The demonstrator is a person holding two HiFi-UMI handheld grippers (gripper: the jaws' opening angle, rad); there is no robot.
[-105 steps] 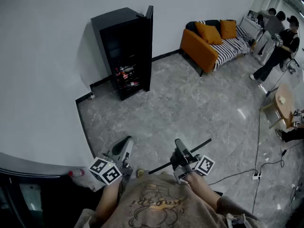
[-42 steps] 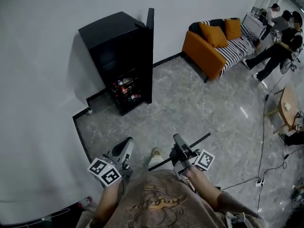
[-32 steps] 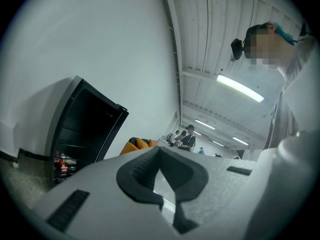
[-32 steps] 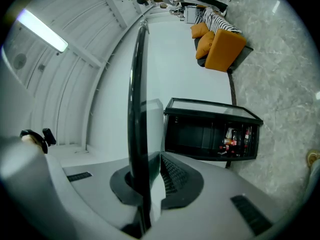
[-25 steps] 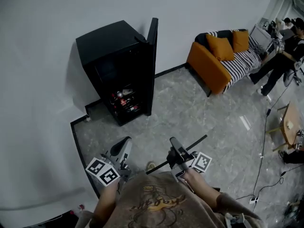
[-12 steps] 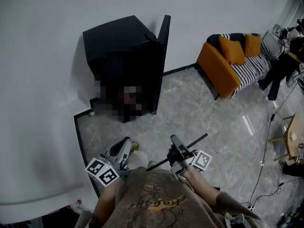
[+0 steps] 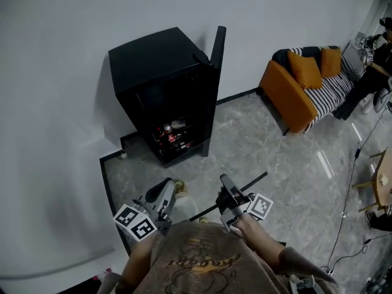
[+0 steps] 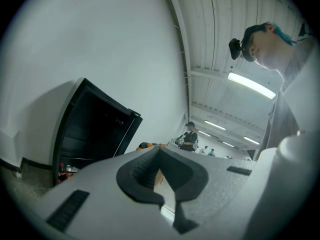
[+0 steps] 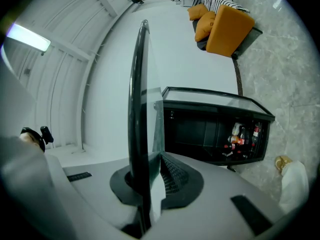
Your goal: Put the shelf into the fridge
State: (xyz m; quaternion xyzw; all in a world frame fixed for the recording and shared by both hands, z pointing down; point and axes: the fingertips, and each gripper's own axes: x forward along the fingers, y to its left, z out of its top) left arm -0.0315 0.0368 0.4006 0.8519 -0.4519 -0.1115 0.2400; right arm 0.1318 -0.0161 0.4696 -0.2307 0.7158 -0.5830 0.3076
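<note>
The black fridge stands against the white wall with its door swung open; bottles and cans fill its lower part. The shelf, a glass panel with a dark rim, shows edge-on as a dark bar. My right gripper is shut on it. In the right gripper view the shelf rises upright from between the jaws of the right gripper, with the fridge beyond. My left gripper hangs beside it, a floor's stretch short of the fridge. The left gripper holds nothing, jaws together.
An orange sofa with a striped cover stands along the wall to the right. People are at the far right. A small wooden table and a floor cable lie right. My shoe is below the left gripper.
The fridge has come nearer and shifted toward the middle of the head view as I walked toward it. Both grippers keep their pose, the right still clamped on the shelf.
</note>
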